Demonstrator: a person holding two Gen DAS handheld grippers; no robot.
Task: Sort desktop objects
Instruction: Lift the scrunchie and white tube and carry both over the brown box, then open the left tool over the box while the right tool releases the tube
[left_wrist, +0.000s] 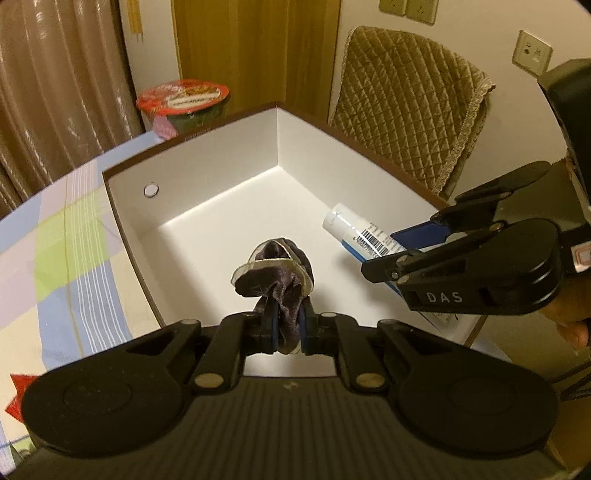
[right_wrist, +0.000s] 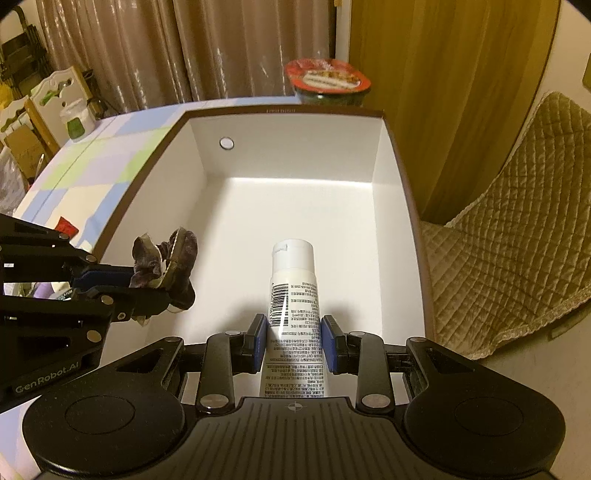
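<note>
This is a room in a home. Ahead of the grippers hang long shiny brown curtains (right_wrist: 147, 51). A soft quilted tan chair cover (left_wrist: 410, 99) sits to the right, by a checked tablecloth (left_wrist: 66, 236).

Behind the counter (right_wrist: 92, 177), which you see under a checked cloth of blue, green and pale squares, brown curtains (right_wrist: 155, 51) hang across the far left. A red-lidded instant noodle bowl (right_wrist: 327, 79) stands on the counter's far edge. To its right you have a wooden door panel (right_wrist: 443, 92). A chair draped in a quilted tan cover (left_wrist: 406, 103) sits far right, off the counter. Wall sockets (left_wrist: 532, 51) show on the pale wall above that chair. A small red packet (right_wrist: 68, 226) lies on the cloth at the left. Cluttered boxes (right_wrist: 22, 147) stand far left beyond the counter.
</note>
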